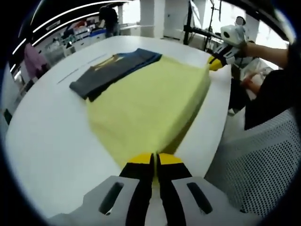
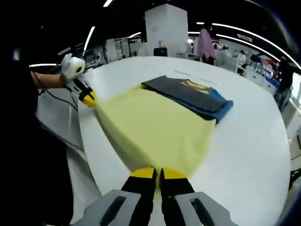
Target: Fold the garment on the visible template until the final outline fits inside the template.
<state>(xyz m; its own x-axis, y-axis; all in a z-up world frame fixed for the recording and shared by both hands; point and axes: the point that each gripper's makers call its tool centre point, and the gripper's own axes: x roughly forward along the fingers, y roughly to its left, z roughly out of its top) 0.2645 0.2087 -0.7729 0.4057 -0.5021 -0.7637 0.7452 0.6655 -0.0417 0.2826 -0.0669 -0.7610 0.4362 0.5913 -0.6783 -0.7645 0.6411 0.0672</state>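
Both the left gripper [image 1: 155, 162] and right gripper [image 2: 158, 175] pinch the soft yellow cloth garment [image 1: 146, 106] at its near hem corners, jaws pressed together on it — folding looks barely begun, with the grey-and-blue folded template [image 1: 113, 70] lying under its far edge.

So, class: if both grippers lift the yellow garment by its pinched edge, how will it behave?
Probably floppy: the yellow garment drapes over the white table edge between the left gripper and right gripper. Likely light, since small pinches hold it.

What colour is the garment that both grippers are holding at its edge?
Pale yellow garment, shown best in the right gripper view.
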